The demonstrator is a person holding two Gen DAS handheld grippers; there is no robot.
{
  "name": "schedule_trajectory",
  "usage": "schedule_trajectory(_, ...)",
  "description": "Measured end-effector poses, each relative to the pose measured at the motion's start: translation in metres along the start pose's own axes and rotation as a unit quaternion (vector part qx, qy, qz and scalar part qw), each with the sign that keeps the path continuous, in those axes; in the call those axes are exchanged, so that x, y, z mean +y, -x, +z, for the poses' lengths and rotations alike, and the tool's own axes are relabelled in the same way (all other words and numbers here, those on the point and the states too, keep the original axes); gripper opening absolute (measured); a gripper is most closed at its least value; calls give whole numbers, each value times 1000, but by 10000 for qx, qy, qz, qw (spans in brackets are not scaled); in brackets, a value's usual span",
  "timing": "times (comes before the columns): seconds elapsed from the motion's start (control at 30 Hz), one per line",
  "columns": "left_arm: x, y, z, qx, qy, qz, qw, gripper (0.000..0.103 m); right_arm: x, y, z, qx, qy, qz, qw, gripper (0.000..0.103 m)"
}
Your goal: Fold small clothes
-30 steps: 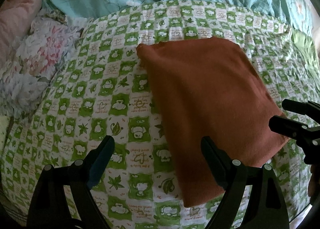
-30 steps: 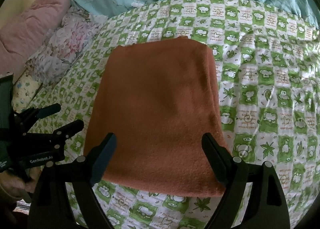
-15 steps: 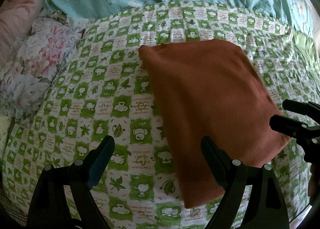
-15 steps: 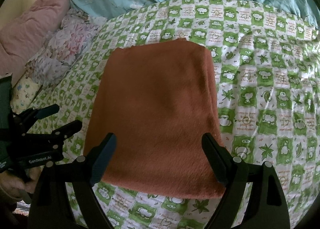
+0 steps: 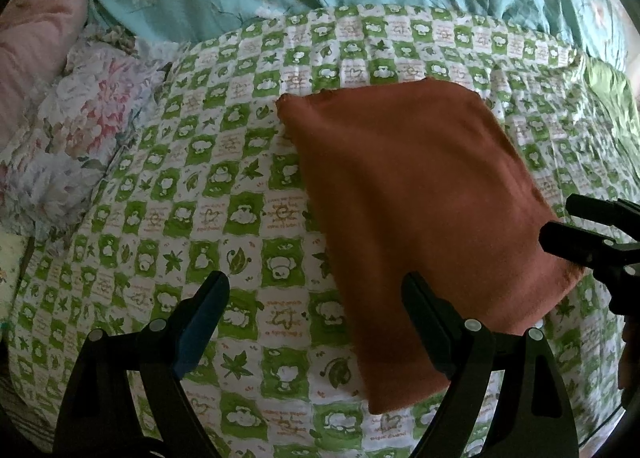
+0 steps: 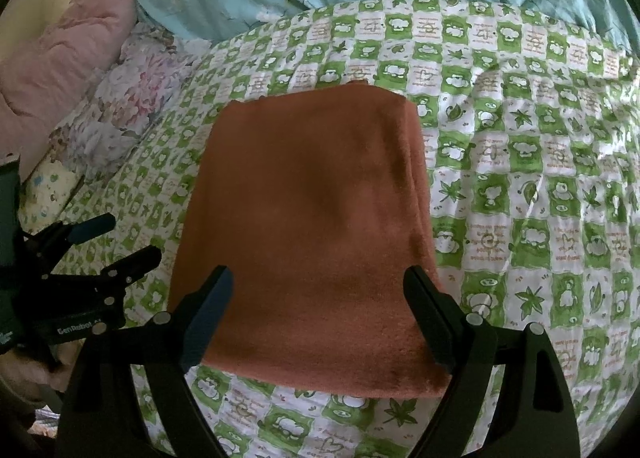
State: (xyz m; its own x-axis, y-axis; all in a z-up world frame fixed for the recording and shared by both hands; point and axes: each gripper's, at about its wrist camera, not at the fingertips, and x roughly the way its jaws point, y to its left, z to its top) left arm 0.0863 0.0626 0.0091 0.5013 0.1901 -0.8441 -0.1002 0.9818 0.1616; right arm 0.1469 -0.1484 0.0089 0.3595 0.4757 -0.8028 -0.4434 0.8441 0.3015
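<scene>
Nothing has shifted in the last second: your left gripper (image 5: 316, 318) and right gripper (image 6: 318, 312) hover, fingers apart, empty. The cloth (image 6: 312, 225) lies flat on the bedspread (image 6: 520, 185), apparently folded and finished.

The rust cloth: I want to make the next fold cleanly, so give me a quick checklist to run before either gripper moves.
1. Cloth lies flat on the green checked quilt: ok.
2. Left gripper open, nothing between its fingers: ok.
3. Right gripper open, over the cloth's near edge: ok.
4. Nothing lying on the cloth: ok.
5. Cloth edges lined up underneath: cannot tell, lower layers hidden.
6. Left gripper over the cloth: not ok, mostly over bare quilt beside it.
</scene>
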Motion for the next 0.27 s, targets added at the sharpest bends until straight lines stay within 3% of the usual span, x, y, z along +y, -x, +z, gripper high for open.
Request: schedule_trajectory(0.27,-2,0,1,-42,-65,18,10000,88,1,1,-2,-30,-15,1,10000,87)
